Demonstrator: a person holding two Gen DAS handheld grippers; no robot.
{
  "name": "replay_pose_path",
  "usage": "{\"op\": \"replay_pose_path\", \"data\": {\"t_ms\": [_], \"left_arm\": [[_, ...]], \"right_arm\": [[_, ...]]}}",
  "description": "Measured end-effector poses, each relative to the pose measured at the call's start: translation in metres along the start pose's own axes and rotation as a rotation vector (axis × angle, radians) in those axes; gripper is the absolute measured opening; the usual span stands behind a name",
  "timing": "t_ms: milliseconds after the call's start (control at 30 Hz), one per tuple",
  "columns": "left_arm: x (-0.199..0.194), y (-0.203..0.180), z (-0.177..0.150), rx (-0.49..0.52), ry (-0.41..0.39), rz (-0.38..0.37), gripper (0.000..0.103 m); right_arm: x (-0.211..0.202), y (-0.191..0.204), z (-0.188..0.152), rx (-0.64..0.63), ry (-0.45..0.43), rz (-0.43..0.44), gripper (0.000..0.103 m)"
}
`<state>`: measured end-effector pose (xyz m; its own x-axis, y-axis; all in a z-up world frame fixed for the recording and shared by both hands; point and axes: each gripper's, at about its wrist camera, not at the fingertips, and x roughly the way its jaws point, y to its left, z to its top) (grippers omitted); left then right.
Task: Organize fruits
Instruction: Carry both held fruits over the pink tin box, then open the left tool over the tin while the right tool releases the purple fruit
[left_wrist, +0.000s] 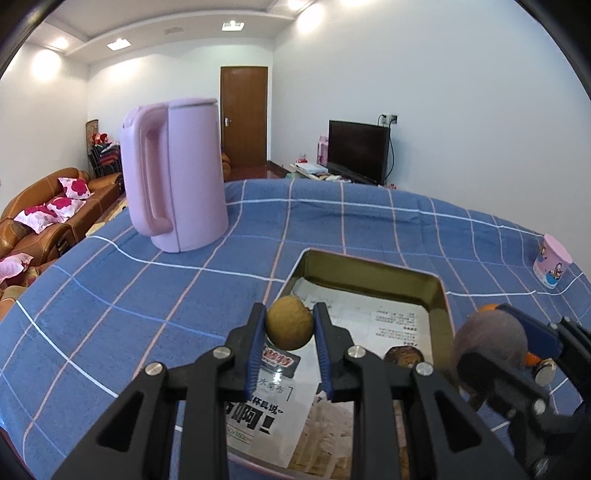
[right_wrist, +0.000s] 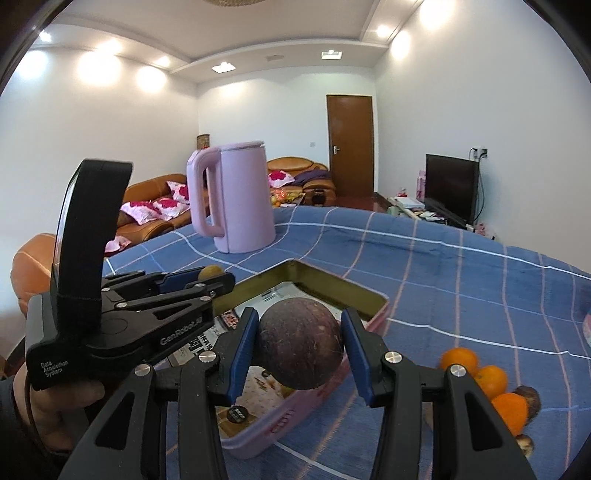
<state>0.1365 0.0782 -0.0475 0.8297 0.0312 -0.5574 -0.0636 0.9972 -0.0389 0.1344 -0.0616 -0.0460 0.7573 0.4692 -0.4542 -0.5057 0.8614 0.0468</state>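
Note:
My left gripper (left_wrist: 289, 325) is shut on a small yellow-brown round fruit (left_wrist: 289, 328) and holds it above the left end of a rectangular pink tin box (left_wrist: 439, 295) lined with printed paper. My right gripper (right_wrist: 300, 343) is shut on a dark purple round fruit (right_wrist: 300, 341) and holds it over the box's (right_wrist: 373, 314) right edge. The right gripper with its fruit also shows in the left wrist view (left_wrist: 491, 343). Three oranges (right_wrist: 489, 380) and small brown fruits (right_wrist: 530, 400) lie on the blue checked cloth to the right of the box.
A tall pink kettle (left_wrist: 175, 173) stands on the cloth (left_wrist: 129, 295) behind the box to the left. A pink paper cup (left_wrist: 552, 260) stands at the far right. A sofa, a door and a TV lie beyond the table.

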Motion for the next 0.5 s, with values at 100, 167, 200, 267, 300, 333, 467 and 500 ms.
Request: {"op": "replay_pose_path", "data": {"t_ms": [100, 167, 200, 267, 300, 333, 467, 500], "left_arm": [[0.002, 0.0, -0.002, 0.003, 0.009, -0.004, 0.027], [0.005, 0.001, -0.002, 0.003, 0.014, -0.006, 0.027], [0.006, 0.002, -0.003, 0.002, 0.017, -0.007, 0.027], [0.008, 0.001, -0.003, 0.0, 0.023, -0.009, 0.027], [0.008, 0.001, -0.003, 0.001, 0.024, -0.007, 0.027], [0.008, 0.0, -0.003, 0.002, 0.025, -0.006, 0.027], [0.009, 0.002, -0.004, -0.011, 0.03, -0.003, 0.03], [0.008, 0.002, -0.005, -0.009, 0.027, 0.002, 0.03]], "right_arm": [[0.008, 0.002, -0.003, -0.002, 0.019, 0.006, 0.048], [0.012, 0.003, -0.004, 0.0, 0.033, 0.007, 0.048], [0.014, 0.003, -0.005, -0.001, 0.04, 0.007, 0.049], [0.018, 0.003, -0.006, -0.003, 0.052, 0.009, 0.049], [0.018, 0.003, -0.005, -0.002, 0.052, 0.011, 0.049], [0.019, 0.003, -0.005, -0.003, 0.056, 0.014, 0.049], [0.02, 0.004, -0.005, -0.011, 0.063, 0.023, 0.049], [0.021, 0.004, -0.005, -0.009, 0.065, 0.027, 0.049]]}}
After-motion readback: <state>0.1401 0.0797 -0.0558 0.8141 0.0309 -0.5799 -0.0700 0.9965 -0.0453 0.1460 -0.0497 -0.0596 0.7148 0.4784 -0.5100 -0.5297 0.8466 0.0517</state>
